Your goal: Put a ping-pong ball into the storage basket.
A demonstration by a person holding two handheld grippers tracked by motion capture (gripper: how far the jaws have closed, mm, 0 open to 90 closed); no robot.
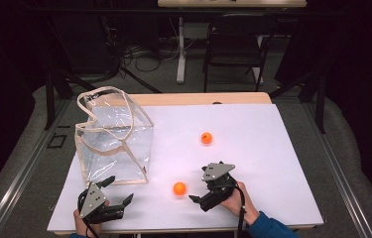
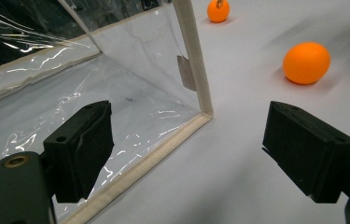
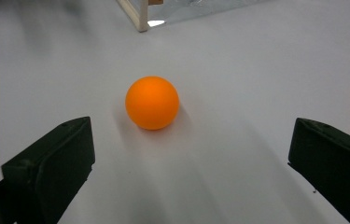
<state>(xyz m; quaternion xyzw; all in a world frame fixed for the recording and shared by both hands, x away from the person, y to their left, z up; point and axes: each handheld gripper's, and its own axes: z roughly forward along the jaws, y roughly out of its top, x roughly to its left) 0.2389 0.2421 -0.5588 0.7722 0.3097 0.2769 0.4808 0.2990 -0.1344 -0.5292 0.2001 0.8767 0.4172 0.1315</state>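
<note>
A clear plastic bag (image 1: 115, 141) with beige trim and handles stands upright at the left of the white table (image 1: 273, 163). One orange ball (image 1: 179, 188) lies near the front, another orange ball (image 1: 206, 138) farther back. My right gripper (image 1: 198, 185) is open and points left at the near ball, a short gap from it. In the right gripper view that ball (image 3: 152, 102) rests on the table just beyond my right gripper (image 3: 191, 158). My left gripper (image 1: 118, 191) is open at the bag's front corner. In the left gripper view my left gripper (image 2: 196, 140) faces the bag's bottom corner (image 2: 202, 113), with the near ball (image 2: 306, 63) to the right.
A dark folding chair (image 1: 235, 47) and a table leg (image 1: 180, 49) stand on the floor beyond the table. Cables lie on the floor behind the bag. The far ball (image 2: 218, 10) lies at the top of the left gripper view.
</note>
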